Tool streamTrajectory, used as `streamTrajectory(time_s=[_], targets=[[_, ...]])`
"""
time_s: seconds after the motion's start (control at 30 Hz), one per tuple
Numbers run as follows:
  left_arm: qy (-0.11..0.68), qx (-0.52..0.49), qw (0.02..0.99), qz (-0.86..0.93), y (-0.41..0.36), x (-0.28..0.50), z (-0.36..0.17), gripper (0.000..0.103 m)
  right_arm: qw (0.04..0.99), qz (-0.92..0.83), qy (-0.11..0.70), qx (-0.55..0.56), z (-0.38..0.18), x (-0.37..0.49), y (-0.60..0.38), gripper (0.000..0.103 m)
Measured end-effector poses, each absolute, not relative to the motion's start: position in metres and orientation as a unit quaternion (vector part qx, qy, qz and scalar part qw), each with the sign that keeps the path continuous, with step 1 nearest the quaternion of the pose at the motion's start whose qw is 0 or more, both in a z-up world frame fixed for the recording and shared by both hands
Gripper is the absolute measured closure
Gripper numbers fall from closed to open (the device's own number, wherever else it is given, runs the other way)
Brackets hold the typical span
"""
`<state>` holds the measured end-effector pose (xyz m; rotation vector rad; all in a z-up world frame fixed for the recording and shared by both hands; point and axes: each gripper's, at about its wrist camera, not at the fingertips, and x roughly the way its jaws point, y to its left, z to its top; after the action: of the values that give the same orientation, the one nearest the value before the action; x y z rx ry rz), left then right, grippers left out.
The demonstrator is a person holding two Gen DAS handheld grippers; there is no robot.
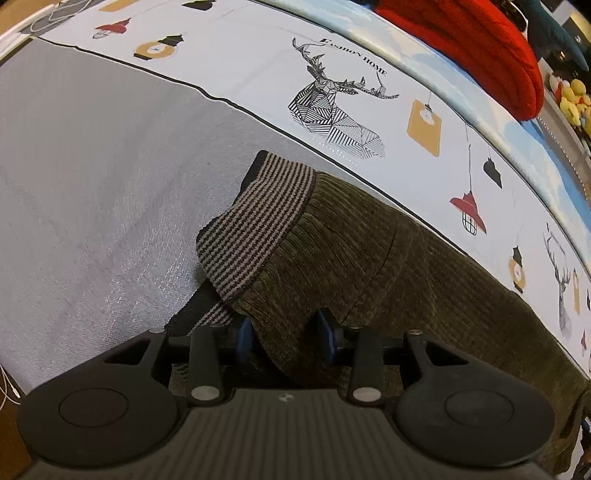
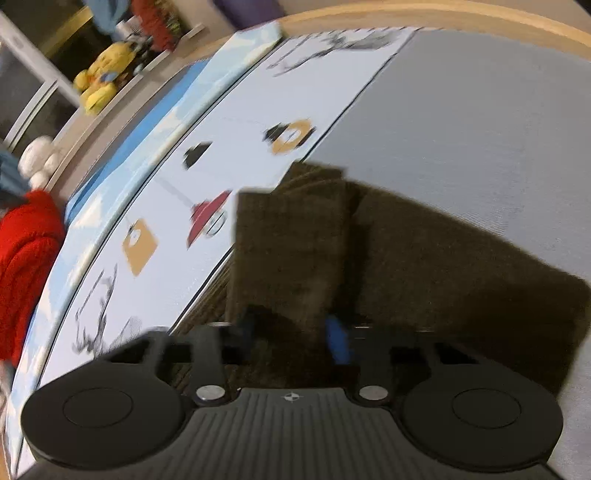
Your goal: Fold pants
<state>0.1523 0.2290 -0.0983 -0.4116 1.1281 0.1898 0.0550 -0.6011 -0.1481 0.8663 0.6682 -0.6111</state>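
Olive-green ribbed pants lie on a grey cloth; their striped brown-and-black waistband is bunched up ahead of my left gripper. The left gripper's blue pads stand a hand's width apart with a fold of the pants fabric between them. In the blurred right wrist view the pants show two leg ends side by side. My right gripper has its blue pad and dark left finger around pants fabric.
A white cloth printed with a deer, lamps and "Fashion Home" borders the grey cloth. A red knit garment lies beyond it and shows in the right wrist view. Yellow plush toys sit on a shelf. A wooden edge curves behind.
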Motion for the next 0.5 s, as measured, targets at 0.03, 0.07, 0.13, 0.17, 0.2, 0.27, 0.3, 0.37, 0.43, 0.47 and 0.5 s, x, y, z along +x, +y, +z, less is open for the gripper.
streamTrajectory(time_s=[0.03,0.07,0.13,0.17,0.2,0.27,0.3,0.37,0.43,0.47,0.5], targets=[[0.529,-0.191,0.822,0.091,0.229,0.152,-0.098,0.07,0.809,-0.292,0.303,0.41,-0.144,0.051,-0.602,0.09],[0.528,-0.186,0.823,0.093,0.228,0.152,-0.097,0.073,0.809,-0.295,0.294,0.415,-0.139,0.046,-0.603,0.091],[0.525,-0.18,0.826,0.094,0.227,0.149,-0.096,0.082,0.815,-0.295,0.277,0.414,-0.127,0.035,-0.603,0.092],[0.523,-0.18,0.828,0.094,0.226,0.148,-0.094,0.084,0.819,-0.297,0.27,0.41,-0.121,0.029,-0.603,0.093],[0.518,-0.178,0.831,0.092,0.226,0.145,-0.092,0.089,0.821,-0.301,0.263,0.409,-0.116,0.023,-0.604,0.094],[0.507,-0.183,0.838,0.086,0.227,0.138,-0.087,0.093,0.82,-0.313,0.241,0.415,-0.105,0.003,-0.606,0.094],[0.502,-0.188,0.84,0.081,0.228,0.135,-0.084,0.095,0.816,-0.323,0.228,0.422,-0.098,-0.01,-0.608,0.095],[0.492,-0.197,0.845,0.065,0.231,0.125,-0.079,0.096,0.803,-0.338,0.208,0.444,-0.091,-0.036,-0.61,0.095],[0.488,-0.2,0.848,0.045,0.233,0.116,-0.074,0.096,0.787,-0.361,0.214,0.453,-0.088,-0.056,-0.613,0.095],[0.495,-0.198,0.845,0.038,0.235,0.113,-0.075,0.096,0.777,-0.37,0.229,0.455,-0.092,-0.063,-0.616,0.095],[0.506,-0.196,0.839,0.033,0.236,0.111,-0.079,0.096,0.76,-0.377,0.256,0.462,-0.101,-0.068,-0.622,0.095]])
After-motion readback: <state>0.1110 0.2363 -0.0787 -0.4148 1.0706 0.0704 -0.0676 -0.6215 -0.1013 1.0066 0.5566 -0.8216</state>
